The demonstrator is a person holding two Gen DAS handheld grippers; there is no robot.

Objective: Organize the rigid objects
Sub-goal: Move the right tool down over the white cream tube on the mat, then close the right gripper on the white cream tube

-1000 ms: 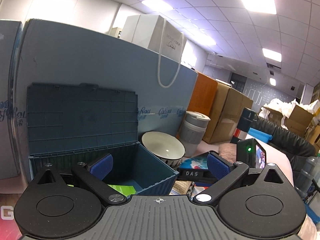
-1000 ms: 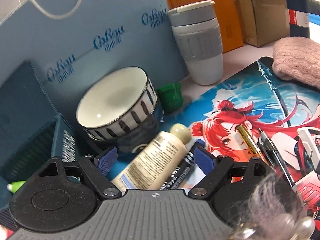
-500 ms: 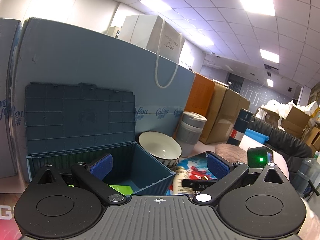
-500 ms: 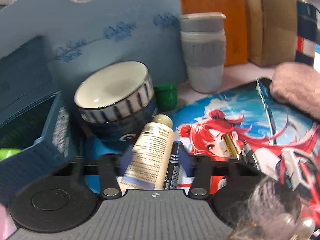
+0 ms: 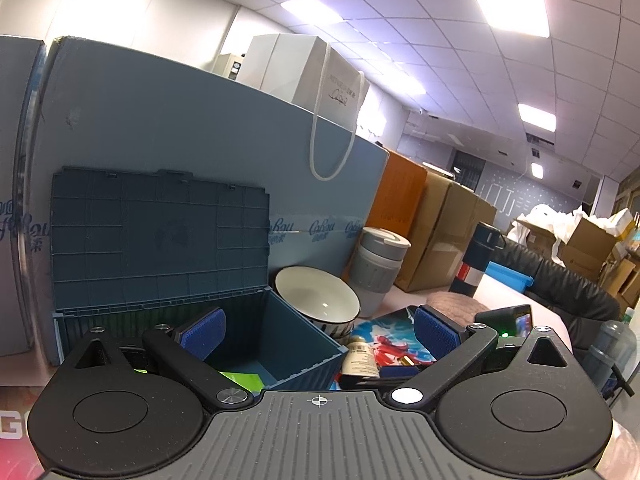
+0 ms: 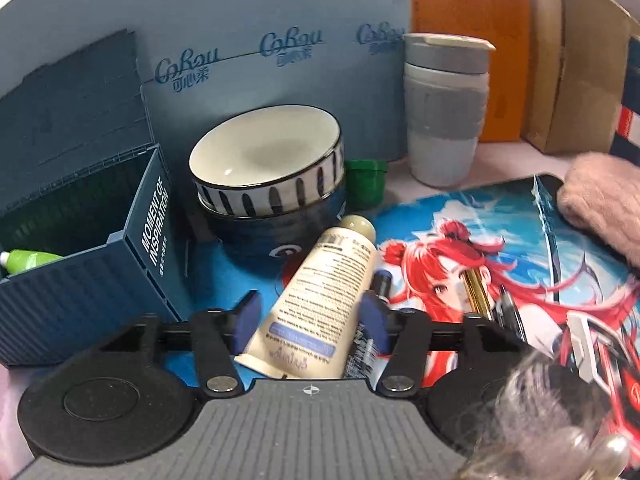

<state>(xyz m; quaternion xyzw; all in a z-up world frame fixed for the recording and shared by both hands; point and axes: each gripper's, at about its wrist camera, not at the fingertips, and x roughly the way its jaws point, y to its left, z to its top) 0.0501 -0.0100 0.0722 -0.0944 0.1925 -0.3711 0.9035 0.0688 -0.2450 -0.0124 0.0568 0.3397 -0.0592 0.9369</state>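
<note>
The cream tube [image 6: 324, 296] lies low in the right wrist frame's centre, cap toward the bowl [image 6: 268, 168]. The right gripper [image 6: 310, 320] has closed hard and just reopened: its half-wide jaws straddle the tube, which seems not gripped, so the grasp probably needs repeating. A dark pen [image 6: 380, 284] crowds its right side. The open storage box [image 6: 80, 256] waits at left. The left gripper [image 5: 318, 330] hangs wide and empty.

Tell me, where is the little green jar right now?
In the right wrist view, the green jar stands upright at centre, tucked between the striped bowl and the grey cup, against the blue board.
</note>
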